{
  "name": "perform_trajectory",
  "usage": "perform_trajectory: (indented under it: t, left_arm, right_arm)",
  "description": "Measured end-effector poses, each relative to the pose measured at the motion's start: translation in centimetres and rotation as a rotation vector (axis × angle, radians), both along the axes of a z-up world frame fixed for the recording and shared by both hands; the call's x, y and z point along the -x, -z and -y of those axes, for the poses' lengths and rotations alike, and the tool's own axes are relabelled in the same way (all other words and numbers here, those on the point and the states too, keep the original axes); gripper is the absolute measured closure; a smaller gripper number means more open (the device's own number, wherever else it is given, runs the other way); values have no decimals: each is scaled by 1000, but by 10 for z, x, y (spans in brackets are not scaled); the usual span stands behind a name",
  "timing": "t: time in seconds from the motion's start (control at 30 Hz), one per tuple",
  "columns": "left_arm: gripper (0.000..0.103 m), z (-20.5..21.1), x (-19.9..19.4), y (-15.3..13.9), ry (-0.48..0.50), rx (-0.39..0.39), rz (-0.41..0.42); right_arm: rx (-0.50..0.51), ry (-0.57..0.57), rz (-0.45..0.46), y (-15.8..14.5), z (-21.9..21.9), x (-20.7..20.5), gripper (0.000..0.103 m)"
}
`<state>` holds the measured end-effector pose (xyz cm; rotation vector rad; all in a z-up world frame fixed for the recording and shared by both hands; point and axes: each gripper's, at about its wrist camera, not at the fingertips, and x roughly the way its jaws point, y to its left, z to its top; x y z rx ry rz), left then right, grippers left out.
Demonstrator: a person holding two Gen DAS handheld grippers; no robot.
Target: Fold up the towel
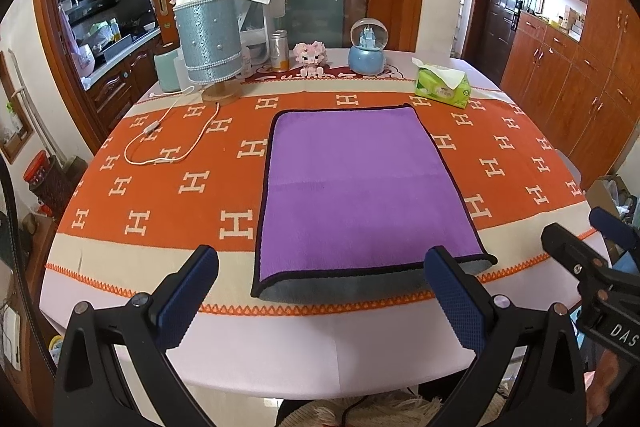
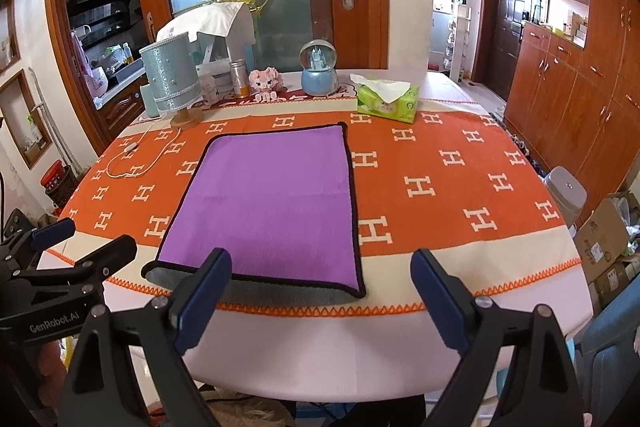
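Note:
A purple towel (image 1: 360,183) with a black border lies flat on the orange H-patterned tablecloth (image 1: 168,183), folded over so a grey layer shows along its near edge. It also shows in the right wrist view (image 2: 272,203). My left gripper (image 1: 320,291) is open and empty, held just before the towel's near edge. My right gripper (image 2: 322,291) is open and empty, near the towel's near right corner. Each gripper shows at the side of the other's view.
At the table's back stand a silver-blue lamp (image 1: 210,43) with a white cord (image 1: 160,143), a can (image 1: 279,51), a pink toy (image 1: 310,57), a snow globe (image 1: 368,45) and a green tissue pack (image 1: 442,85). Wooden cabinets (image 2: 580,95) stand at the right.

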<state>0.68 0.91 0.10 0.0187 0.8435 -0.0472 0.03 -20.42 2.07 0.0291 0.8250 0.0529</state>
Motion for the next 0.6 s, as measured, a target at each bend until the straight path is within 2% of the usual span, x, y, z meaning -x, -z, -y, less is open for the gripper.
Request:
perform_trajectory:
  t: [0.23,0.43,0.6]
  left_arm:
    - [1,-8,-8,0,5,-38,31]
    - [1,-21,-22,9,7,-30,2]
    - [1,-28,-32,22,27,-41,-8]
  right_arm:
    - [27,-8,0,1,10,-10,12]
    - [17,-3,-17,8,20,-20,12]
    - [20,-26,-51,26,24,-28,12]
